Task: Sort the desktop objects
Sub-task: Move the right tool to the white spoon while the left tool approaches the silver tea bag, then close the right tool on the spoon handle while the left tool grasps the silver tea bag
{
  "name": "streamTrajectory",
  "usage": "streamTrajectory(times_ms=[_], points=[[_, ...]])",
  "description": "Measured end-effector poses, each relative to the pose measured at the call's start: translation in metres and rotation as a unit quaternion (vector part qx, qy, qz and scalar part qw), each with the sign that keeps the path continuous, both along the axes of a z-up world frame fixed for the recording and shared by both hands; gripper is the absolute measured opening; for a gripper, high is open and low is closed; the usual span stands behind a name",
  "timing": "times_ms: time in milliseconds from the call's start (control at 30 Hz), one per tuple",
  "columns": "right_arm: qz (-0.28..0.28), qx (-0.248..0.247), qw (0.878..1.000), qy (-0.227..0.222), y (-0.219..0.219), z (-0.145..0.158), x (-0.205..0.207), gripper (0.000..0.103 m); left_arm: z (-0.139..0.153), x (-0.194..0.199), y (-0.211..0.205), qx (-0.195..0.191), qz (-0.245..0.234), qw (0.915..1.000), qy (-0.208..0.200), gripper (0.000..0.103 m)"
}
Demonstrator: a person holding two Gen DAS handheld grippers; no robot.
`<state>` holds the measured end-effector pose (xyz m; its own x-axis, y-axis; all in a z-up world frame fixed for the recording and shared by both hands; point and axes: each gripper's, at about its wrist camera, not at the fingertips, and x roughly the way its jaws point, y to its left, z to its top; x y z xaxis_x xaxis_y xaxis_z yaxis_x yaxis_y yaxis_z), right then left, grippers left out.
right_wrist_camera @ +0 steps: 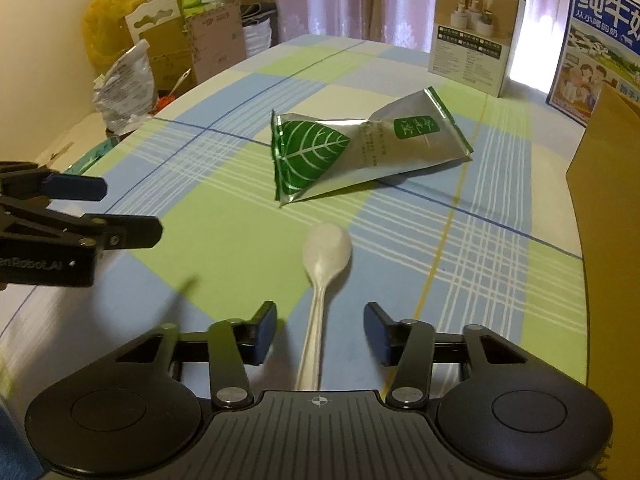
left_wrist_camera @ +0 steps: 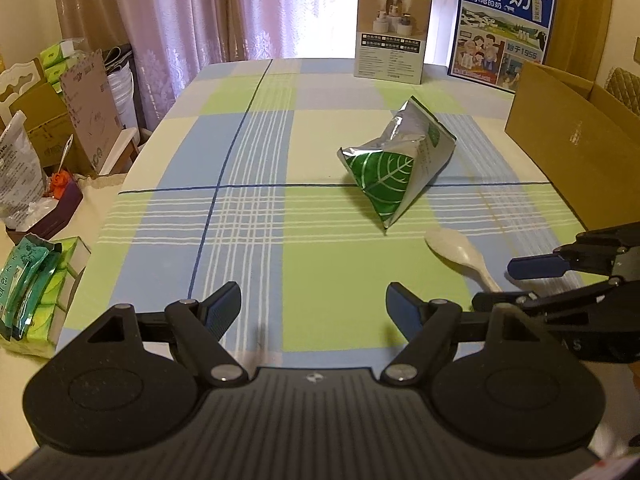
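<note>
left wrist view
left gripper (left_wrist_camera: pixel 314 304): jaws stood wide, holding nothing, above bare cloth.
spoon (left_wrist_camera: pixel 460 258): lay flat on the cloth (left_wrist_camera: pixel 248 216), ahead and right, bowl toward the pouch.
pouch (left_wrist_camera: pixel 394 162): sat beyond the spoon, mid-table, twisted and partly propped up.
right gripper (left_wrist_camera: pixel 532 280): came in from the right by the spoon's handle, jaws apart.
box (left_wrist_camera: pixel 560 136): plain brown card, open, at the right edge.

right wrist view
right gripper (right_wrist_camera: pixel 320 330): jaws were wide, the spoon's handle between them, apparently not yet pinched.
spoon (right_wrist_camera: pixel 324 264): white, smooth, likely plastic; judged light, stiff and slippery; the thin handle looked the best hold.
pouch (right_wrist_camera: pixel 360 148): silver foil with a green leaf print, crinkled; judged light and soft, easily crushed; a flat sealed edge seemed the place to grip.
left gripper (right_wrist_camera: pixel 120 210): stood at far left, jaws apart, empty.
cloth (right_wrist_camera: pixel 480 240): checked woven fabric, matte, in green, blue and cream.
</note>
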<state>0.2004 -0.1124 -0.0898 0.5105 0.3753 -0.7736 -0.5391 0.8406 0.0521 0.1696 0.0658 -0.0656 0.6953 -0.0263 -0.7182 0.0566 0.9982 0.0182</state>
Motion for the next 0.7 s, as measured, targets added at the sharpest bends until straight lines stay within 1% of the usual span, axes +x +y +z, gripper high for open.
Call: streamTrajectory(times_ms=[100,200,300,367,433,467,567,700], points=[[-0.007,0.005,1.0,0.0,-0.001,-0.004,0.004,0.037,-0.002,0.002,0.002,-0.002,0.001,1.0,-0.001,0.076],[-0.002,0.007,1.0,-0.008,0.001,-0.005,0.003,0.035,-0.005,0.003,0.003,-0.008,0.008,0.9999,-0.004,0.076],[0.006,0.01,1.0,-0.013,0.004,-0.006,0.002,0.033,-0.006,0.004,0.004,-0.022,0.017,0.9996,-0.008,0.076],[0.008,0.009,1.0,-0.016,0.006,-0.007,0.003,0.027,-0.007,0.004,0.001,-0.024,0.016,0.9996,-0.007,0.076],[0.008,0.008,1.0,-0.017,0.006,-0.007,0.004,0.005,-0.008,0.004,0.0,-0.021,0.013,0.9997,-0.006,0.076],[0.006,0.008,1.0,-0.017,0.006,-0.007,0.004,0.003,-0.008,0.004,0.0,-0.021,0.012,0.9997,-0.005,0.076],[-0.006,0.008,1.0,-0.019,0.001,-0.006,0.005,0.003,-0.008,0.005,0.0,-0.019,0.011,0.9997,-0.006,0.076],[-0.03,0.009,0.999,-0.035,-0.009,0.0,0.009,0.003,-0.008,0.01,-0.004,-0.008,-0.004,0.9999,-0.005,0.076]])
